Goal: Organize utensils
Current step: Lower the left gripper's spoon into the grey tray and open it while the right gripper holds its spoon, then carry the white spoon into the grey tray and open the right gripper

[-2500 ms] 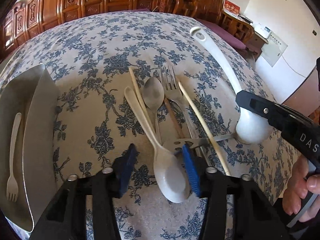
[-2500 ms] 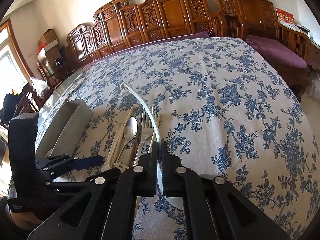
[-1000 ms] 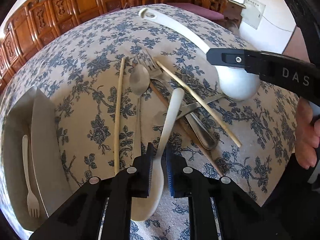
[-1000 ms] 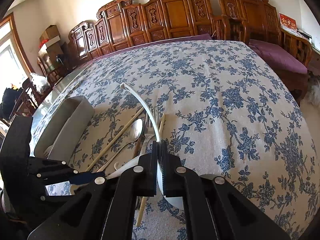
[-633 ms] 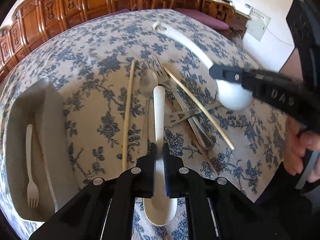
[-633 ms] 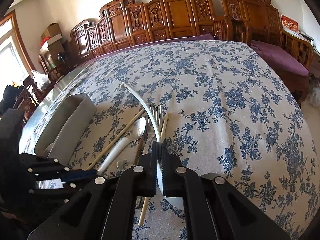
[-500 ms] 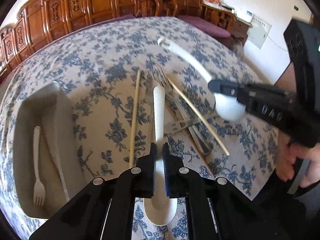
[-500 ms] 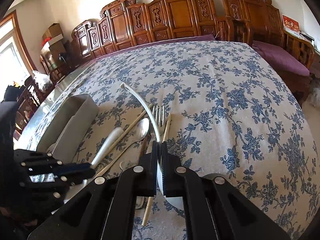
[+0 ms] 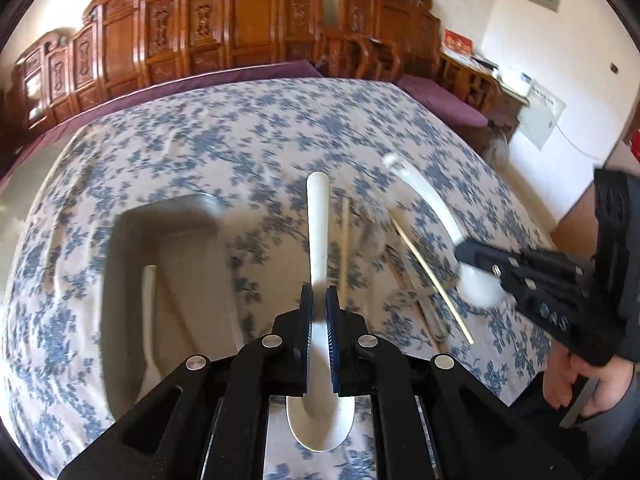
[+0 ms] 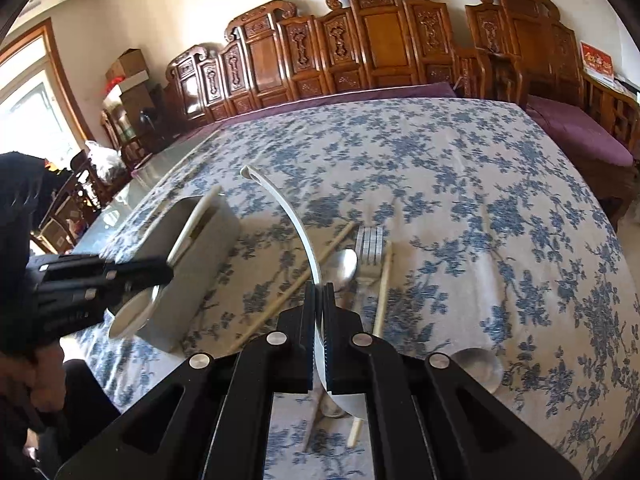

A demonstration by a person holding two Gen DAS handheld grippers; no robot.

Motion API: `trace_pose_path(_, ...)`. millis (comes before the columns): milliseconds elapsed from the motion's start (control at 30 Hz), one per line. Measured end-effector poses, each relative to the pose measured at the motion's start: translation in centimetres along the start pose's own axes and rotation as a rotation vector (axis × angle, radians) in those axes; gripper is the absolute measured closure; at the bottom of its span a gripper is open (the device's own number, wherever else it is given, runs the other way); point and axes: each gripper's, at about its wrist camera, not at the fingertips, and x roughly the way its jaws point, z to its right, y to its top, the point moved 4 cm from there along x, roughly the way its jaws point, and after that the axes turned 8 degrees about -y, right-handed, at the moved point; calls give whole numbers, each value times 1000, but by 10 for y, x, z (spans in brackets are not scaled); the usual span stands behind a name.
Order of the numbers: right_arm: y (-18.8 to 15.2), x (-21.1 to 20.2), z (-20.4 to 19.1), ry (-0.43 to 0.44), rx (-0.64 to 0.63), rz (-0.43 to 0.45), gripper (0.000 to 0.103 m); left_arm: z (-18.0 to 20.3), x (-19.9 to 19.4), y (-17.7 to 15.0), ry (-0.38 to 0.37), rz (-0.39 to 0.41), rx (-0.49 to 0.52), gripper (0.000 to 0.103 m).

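Observation:
My left gripper (image 9: 319,304) is shut on a white plastic spoon (image 9: 319,236), held in the air with its handle pointing forward and its bowl toward me. It hovers just right of the grey utensil tray (image 9: 132,240), which holds a white plastic fork (image 9: 149,320). In the right wrist view the spoon (image 10: 192,228) hangs over the tray (image 10: 200,276). My right gripper (image 10: 319,292) is shut on a white ladle (image 10: 288,216), whose handle arcs up and forward. On the cloth lie a metal spoon (image 10: 346,266), a metal fork (image 10: 370,244) and two chopsticks (image 10: 382,284).
The table has a blue floral cloth (image 10: 460,184). Carved wooden chairs (image 10: 360,40) line the far side. The left gripper's body (image 10: 80,284) and the person's hand are at the left of the right wrist view.
My left gripper closed on the white spoon, lifted it off the pile and carried it left toward the tray. My right gripper kept its hold on the ladle and hardly moved.

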Motion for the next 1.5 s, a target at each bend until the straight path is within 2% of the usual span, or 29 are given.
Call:
trace_pose_path(267, 5, -7, -40, 77, -22, 6, 98, -66, -7, 3, 31, 18, -136, 97)
trace_pose_path(433, 10, -4, -59, 109, -18, -2, 98, -108, 4, -7, 82, -7, -213, 97)
trace_pose_path(567, 13, 4, -76, 124, -24, -15, 98, -125, 10, -14, 113, -23, -240, 97)
trace_pose_path(733, 18, 13, -100, 139, -33, -37, 98, -134, 2, -19, 121, -2, -244, 92)
trace_pose_path(867, 22, 15, -126, 158, -48, -47, 98, -141, -21, -23, 142, 35, -227, 90)
trace_pose_path(1067, 31, 20, -166, 200, -58, -66, 98, -160, -64, -29, 212, 102, -216, 90)
trace_pose_path(1267, 36, 38, -197, 247, -5, -113, 98, -181, -87, -37, 268, 136, -207, 90)
trace_pose_path(1500, 37, 61, -208, 252, 64, -155, 98, -193, -92, -44, 260, 149, -213, 90)
